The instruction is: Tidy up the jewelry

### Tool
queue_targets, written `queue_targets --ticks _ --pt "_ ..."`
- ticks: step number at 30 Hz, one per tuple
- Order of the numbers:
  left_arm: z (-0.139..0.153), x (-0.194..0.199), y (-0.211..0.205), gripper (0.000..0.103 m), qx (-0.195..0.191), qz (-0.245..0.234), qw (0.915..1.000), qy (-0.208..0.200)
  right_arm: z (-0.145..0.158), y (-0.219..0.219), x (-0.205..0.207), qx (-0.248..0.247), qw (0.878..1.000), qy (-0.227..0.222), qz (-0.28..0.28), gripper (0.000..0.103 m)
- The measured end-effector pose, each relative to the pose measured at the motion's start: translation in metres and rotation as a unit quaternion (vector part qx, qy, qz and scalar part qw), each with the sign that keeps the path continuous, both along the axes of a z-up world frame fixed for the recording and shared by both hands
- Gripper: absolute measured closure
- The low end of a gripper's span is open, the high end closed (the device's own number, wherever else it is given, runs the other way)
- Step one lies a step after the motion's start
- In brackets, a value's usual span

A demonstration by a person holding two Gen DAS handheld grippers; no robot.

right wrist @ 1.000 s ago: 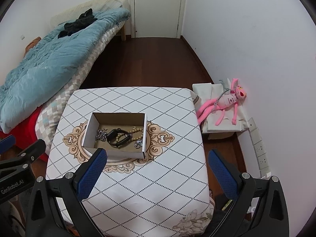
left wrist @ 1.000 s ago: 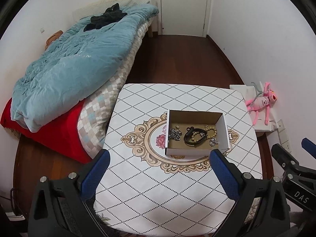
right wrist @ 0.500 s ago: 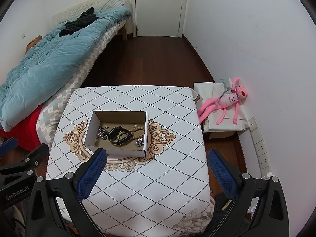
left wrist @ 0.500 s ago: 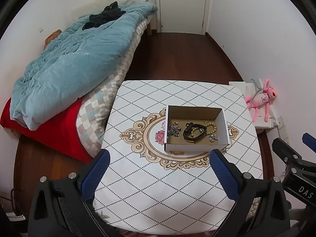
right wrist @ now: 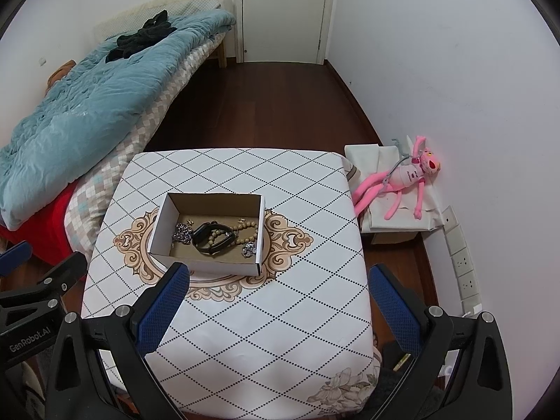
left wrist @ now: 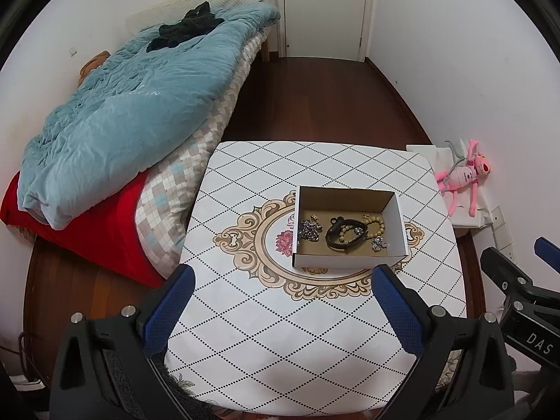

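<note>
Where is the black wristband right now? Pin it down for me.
In both wrist views the black wristband lies mid-floor in the open cardboard box on the table, silver chain to its left, beaded bracelet overlapping its right side.

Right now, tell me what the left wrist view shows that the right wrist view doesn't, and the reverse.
Only the left wrist view: the right gripper at its right edge. Only the right wrist view: the left gripper at its left edge, and the full strip of wall sockets. Both: the open cardboard box on the patterned table, holding a black band, beaded bracelet and silver pieces; the bed, door and pink plush toy.
</note>
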State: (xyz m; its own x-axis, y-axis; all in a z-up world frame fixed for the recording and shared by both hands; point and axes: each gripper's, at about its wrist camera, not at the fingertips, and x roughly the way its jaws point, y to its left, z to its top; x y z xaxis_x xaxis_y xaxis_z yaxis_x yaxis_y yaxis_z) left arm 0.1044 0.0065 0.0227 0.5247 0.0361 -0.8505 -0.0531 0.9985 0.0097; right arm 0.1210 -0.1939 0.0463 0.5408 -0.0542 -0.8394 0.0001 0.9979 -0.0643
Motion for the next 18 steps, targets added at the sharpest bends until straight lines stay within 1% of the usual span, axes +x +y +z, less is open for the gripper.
queue_targets --ticks 18 --pt "-0.0014 0.0005 0.0003 0.000 0.000 0.001 1.0000 0.003 -0.0010 -0.0029 0.0015 0.000 1.000 0.002 0.002 0.000"
